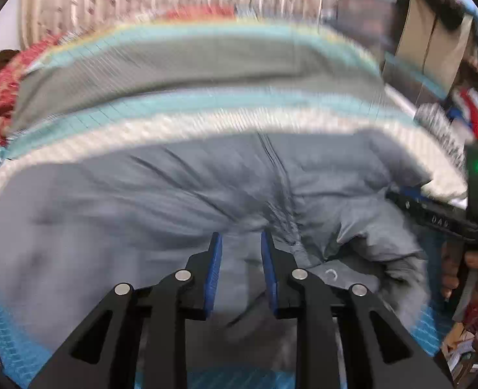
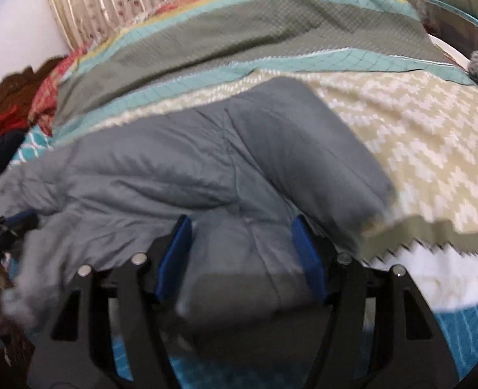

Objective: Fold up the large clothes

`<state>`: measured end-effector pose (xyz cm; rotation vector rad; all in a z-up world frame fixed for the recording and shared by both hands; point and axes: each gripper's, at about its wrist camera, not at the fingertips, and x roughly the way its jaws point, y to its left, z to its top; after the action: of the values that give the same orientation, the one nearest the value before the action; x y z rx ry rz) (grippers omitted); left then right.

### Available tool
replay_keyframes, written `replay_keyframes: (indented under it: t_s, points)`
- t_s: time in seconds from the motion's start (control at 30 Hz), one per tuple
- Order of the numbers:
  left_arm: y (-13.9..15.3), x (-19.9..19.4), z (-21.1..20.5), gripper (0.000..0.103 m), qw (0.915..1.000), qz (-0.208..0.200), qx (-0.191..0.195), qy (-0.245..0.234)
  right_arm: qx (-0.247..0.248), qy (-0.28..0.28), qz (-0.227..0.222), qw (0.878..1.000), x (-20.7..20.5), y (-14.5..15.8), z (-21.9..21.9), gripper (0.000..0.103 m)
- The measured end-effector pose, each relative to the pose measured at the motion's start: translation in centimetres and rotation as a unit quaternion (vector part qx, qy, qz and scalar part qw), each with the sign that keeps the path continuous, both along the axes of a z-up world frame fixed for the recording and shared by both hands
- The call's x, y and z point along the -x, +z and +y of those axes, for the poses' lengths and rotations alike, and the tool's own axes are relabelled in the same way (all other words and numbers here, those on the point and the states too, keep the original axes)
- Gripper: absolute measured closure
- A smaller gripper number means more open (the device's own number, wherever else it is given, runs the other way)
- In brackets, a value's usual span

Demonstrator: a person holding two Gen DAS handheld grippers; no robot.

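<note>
Lying crumpled on the striped bedspread (image 2: 401,123), near edge: grey garment (image 2: 174,162). Left gripper (image 1: 241,243) and right gripper (image 2: 239,227) both hover fingers parted, gripping nothing. Risk: pinching several bunched layers together, dragging bedspread, skewing the fold.

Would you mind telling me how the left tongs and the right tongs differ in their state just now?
The left tongs stand with a narrow gap between the blue pads, while the right tongs are spread much wider. Only flat fabric shows between the left pads; a thick fold of the grey jacket bulges between the right ones. Both are open over the same jacket on the patterned bedspread.
</note>
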<state>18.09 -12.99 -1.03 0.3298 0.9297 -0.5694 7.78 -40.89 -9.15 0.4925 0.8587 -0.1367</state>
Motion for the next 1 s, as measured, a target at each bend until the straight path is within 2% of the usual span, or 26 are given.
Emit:
replay_keyframes:
  t_s: [0.07,0.1,0.2,0.3,0.37,0.43,0.5,0.6,0.63,0.7,0.73,0.8,0.87,1.0]
  points:
    - [2.9,-0.8,3.7,0.070,0.9990,-0.025,0.021,0.030,-0.006,-0.016,-0.029,0.999,2.5,1.7,-0.4,0.041]
    - [4.4,-1.9,6.4,0.070,0.9969,-0.034,0.033,0.063,-0.006,-0.023,-0.043,0.999,3.6,2.5,-0.5,0.041]
    - [6.6,-4.8,12.5,0.069,0.9857,-0.042,0.052,0.154,-0.001,-0.044,-0.067,0.997,5.6,4.3,-1.1,0.041]
    - [7.1,-7.9,19.5,0.064,0.9606,-0.010,0.093,0.262,-0.022,-0.065,-0.093,0.993,6.8,5.8,-1.8,0.041]
    - [6.5,-8.8,21.4,0.060,0.9505,0.019,0.123,0.285,-0.035,-0.070,-0.101,0.992,6.6,6.3,-2.0,0.041]
    - [5.5,-9.3,22.2,0.054,0.9456,0.051,0.151,0.284,-0.039,-0.070,-0.103,0.991,5.8,6.7,-1.9,0.041]
    - [4.3,-9.7,21.5,0.046,0.9444,0.080,0.166,0.273,-0.044,-0.066,-0.097,0.992,4.8,7.0,-1.4,0.041]
    - [2.6,-9.9,19.9,0.045,0.9429,0.116,0.185,0.252,-0.077,-0.040,-0.109,0.990,3.6,8.0,0.3,0.041]
    - [2.1,-9.9,19.2,0.046,0.9436,0.119,0.182,0.250,-0.083,-0.024,-0.111,0.990,2.8,8.5,1.3,0.041]
    - [0.9,-9.9,18.9,0.069,0.9449,0.131,0.181,0.239,-0.087,0.025,-0.114,0.989,0.8,9.9,4.2,0.041]
    - [0.3,-9.7,18.6,0.076,0.9418,0.155,0.196,0.225,-0.082,0.054,-0.117,0.988,-0.3,10.7,6.0,0.041]
    - [0.0,-8.8,18.4,0.077,0.9375,0.173,0.215,0.211,-0.064,0.114,-0.130,0.983,-2.2,12.5,9.9,0.041]
    - [0.4,-8.2,18.0,0.077,0.9415,0.168,0.211,0.202,-0.046,0.163,-0.142,0.975,-3.8,13.8,13.4,0.041]
    - [1.9,-7.9,19.0,0.075,0.9504,0.139,0.179,0.213,-0.023,0.236,-0.146,0.960,-5.8,14.9,19.9,0.041]
